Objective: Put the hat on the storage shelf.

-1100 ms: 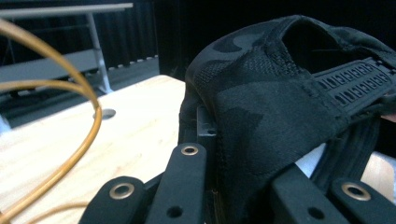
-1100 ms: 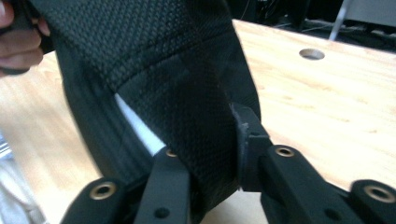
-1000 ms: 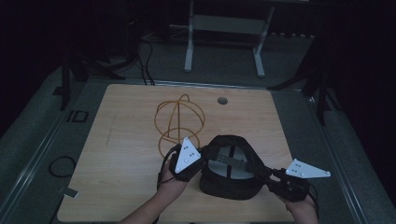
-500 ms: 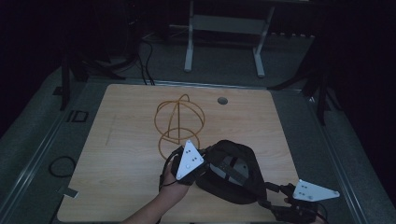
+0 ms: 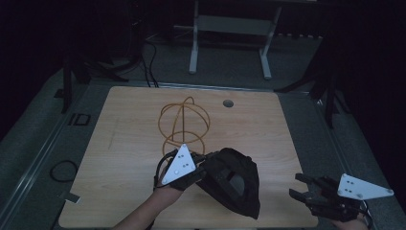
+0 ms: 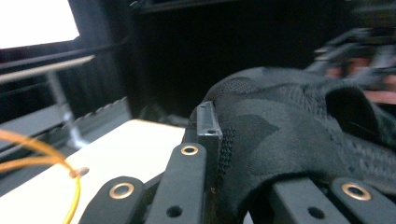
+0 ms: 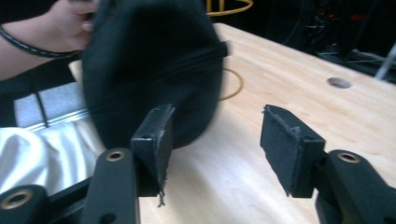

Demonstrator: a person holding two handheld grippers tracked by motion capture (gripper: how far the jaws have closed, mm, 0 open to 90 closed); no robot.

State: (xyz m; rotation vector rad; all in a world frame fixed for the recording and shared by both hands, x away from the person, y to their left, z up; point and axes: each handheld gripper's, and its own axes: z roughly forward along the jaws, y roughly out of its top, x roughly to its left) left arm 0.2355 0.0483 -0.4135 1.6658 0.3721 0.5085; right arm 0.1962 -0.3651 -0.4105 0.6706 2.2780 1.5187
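holding the black cap (image 5: pixel 232 184) up off the near middle of the wooden table (image 5: pixel 129 124), the left gripper (image 5: pixel 200 168) has its jaws pinched on the cap's left edge; in the left gripper view the dark woven fabric is clamped right between the jaws and bulges away to the right. the cap hangs tilted, its lower end sagging toward the near edge of the table. the right gripper (image 5: pixel 298 186) sits well apart from it at the near right corner, jaws spread and holding nothing, and in the right gripper view the cap (image 7: pixel 154 70) hangs just beyond its left jaw with bare tabletop between the two pads. farther back, at the middle of the table, stands an orange wire stand (image 5: pixel 184 122), a hoop frame with a ring at its base, and a small round hole (image 5: pixel 228 103) lies to its right. judging by this, the step in hand is a one-sided lift of the cap, likely on its way to being placed over the wire stand. the next move probably calls for the right gripper to come in leftward and catch the free right edge, so the opening can be stretched wide and lowered over the frame without snagging.
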